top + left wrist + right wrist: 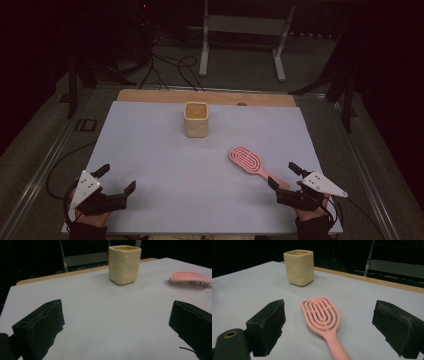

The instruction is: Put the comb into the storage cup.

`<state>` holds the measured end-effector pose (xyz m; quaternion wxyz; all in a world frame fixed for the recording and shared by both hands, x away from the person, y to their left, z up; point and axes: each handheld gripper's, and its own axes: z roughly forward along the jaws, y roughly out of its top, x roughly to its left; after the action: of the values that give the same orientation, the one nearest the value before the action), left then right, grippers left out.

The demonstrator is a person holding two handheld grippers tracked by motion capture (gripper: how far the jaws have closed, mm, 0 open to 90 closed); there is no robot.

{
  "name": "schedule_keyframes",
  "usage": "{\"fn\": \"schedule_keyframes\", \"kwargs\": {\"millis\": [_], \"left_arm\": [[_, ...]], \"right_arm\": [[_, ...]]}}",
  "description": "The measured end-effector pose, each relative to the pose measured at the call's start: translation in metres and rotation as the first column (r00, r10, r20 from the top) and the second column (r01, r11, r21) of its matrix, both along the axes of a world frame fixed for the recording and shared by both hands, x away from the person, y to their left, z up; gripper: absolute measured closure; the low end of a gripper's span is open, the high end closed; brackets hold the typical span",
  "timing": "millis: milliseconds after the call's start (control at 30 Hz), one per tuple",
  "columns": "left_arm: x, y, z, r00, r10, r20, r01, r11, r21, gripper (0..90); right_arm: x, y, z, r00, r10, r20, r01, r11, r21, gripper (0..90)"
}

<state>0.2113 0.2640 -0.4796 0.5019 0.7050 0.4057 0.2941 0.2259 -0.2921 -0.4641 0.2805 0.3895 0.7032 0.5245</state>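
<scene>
overhead looking forward, gripper views low, near (all share cup [196, 120])

So the table [150, 150] is covered by a pale bluish-white sheet, with a strip of bare wood left showing along the far edge. Two things are laid directly on it. A pink hairbrush [247, 161] is lying flat, bristles down, right in front of the right gripper [284, 176], with its handle pointed back between that gripper's wide-open jaws and its oval head angled away. A cream squarish cup [196, 119] is stood upright well beyond the brush, farther from both grippers, ahead and to the right of the left gripper [118, 179]. The stretch of sheet just ahead of the left gripper is plain
</scene>
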Motion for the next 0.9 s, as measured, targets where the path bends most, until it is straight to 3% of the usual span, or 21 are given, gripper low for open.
{"fn": "schedule_keyframes", "kwargs": {"millis": [200,267,467,567,900], "left_arm": [[-0.001,-0.004,-0.002,0.9999,-0.012,0.006,0.012,0.9999,-0.004,0.1],[0.000,-0.005,-0.004,0.9999,-0.015,0.005,0.015,0.9998,-0.015,0.1],[0.000,-0.009,-0.005,0.9998,-0.019,0.006,0.019,0.9998,0.004,0.1],[0.001,-0.009,-0.006,0.9999,-0.013,0.005,0.013,0.9999,0.007,0.1],[0.005,-0.011,-0.011,0.9998,-0.005,-0.019,0.005,0.9998,0.017,0.1]], "right_arm": [[0.000,-0.004,-0.006,0.9999,-0.013,0.004,0.013,1.000,0.014,11.1],[0.002,-0.005,-0.008,0.9999,-0.011,-0.013,0.011,1.000,0.018,11.1],[0.004,-0.007,-0.009,0.9996,-0.008,-0.025,0.009,1.000,0.015,12.3],[0.006,-0.006,-0.010,0.9986,-0.004,-0.052,0.004,1.000,0.011,12.3],[0.009,-0.007,0.000,0.9963,-0.008,-0.085,0.006,1.000,-0.025,9.7]]}}
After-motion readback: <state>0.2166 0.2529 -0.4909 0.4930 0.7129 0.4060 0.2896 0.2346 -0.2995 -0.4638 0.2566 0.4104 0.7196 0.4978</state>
